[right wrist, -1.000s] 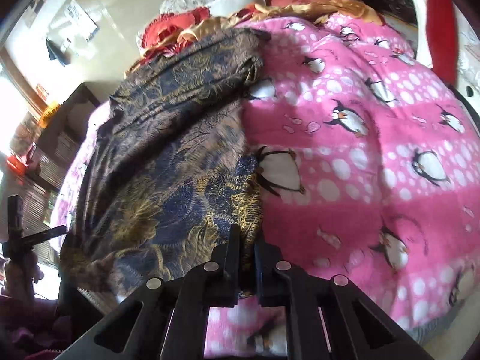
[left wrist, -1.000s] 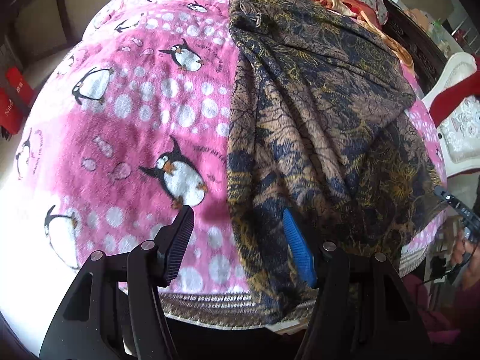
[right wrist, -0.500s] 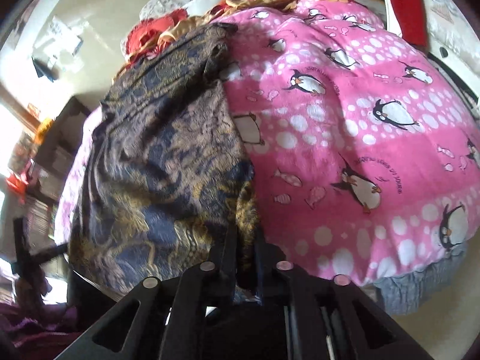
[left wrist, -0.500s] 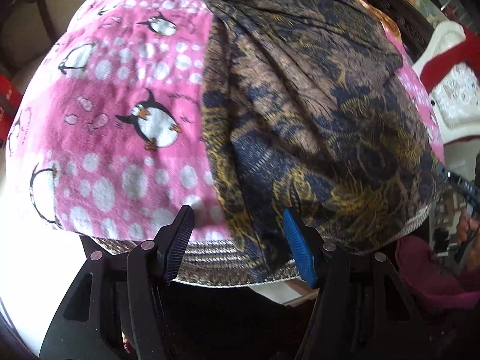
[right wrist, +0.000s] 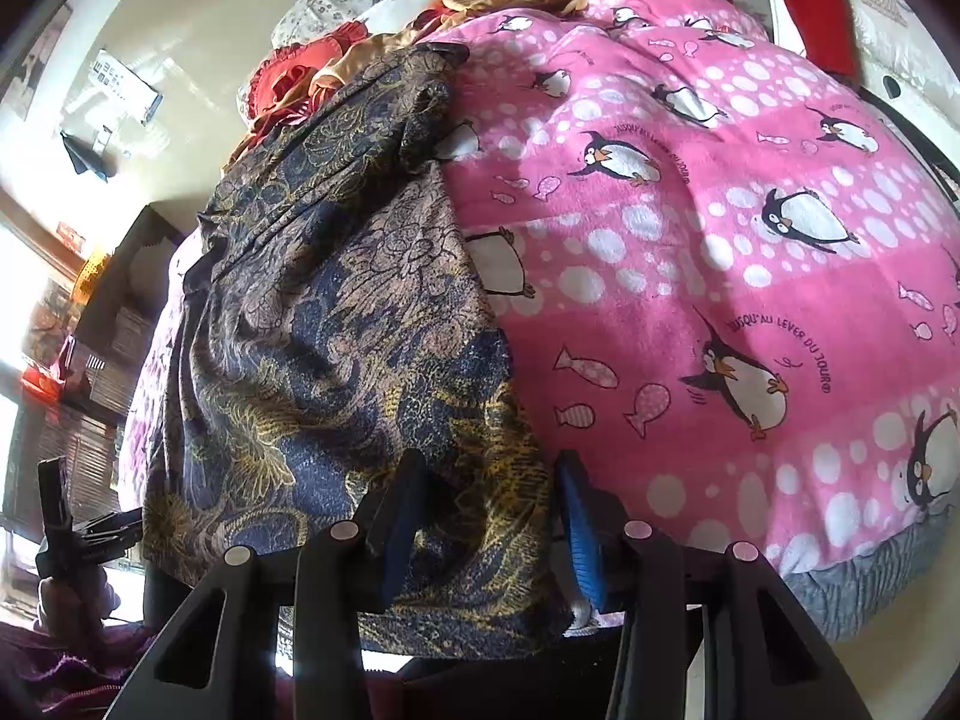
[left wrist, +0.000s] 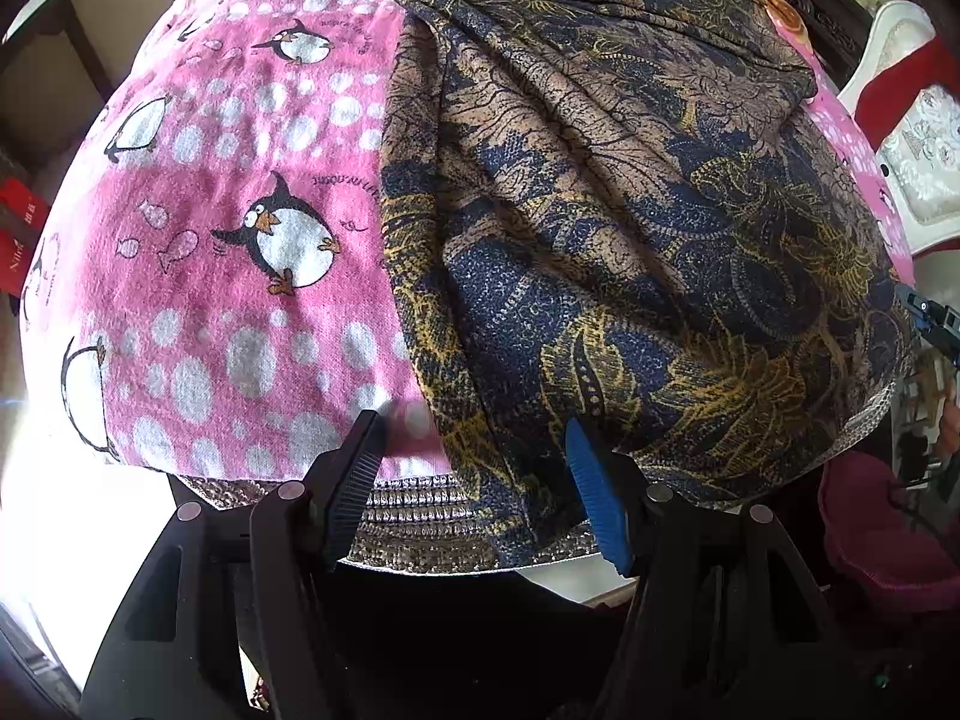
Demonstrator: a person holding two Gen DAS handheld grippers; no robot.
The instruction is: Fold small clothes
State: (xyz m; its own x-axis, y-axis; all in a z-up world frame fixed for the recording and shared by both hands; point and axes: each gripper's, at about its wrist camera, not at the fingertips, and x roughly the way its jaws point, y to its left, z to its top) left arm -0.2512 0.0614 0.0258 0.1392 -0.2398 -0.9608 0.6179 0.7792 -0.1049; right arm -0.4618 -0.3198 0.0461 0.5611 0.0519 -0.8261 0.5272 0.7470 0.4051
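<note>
Lying on one penguin blanket [left wrist: 228, 276], one patterned garment [left wrist: 630, 240], two grippers, left gripper [left wrist: 480, 480] and right gripper [right wrist: 489, 516], jaws spread

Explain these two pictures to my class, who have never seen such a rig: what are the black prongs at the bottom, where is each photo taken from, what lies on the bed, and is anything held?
No robot here: a person holds a two-finger gripper in each hand, and each carries a wide-angle camera looking forward along its fingers. The black prongs are those fingers. One picture comes from the left gripper, the other from the right gripper. On the bed lies a pink penguin blanket, and over it a dark garment with a navy, brown and gold leafy print, draped to the near edge. Both grippers stand open around the garment's near hem; neither is clamped on it yet.
</note>
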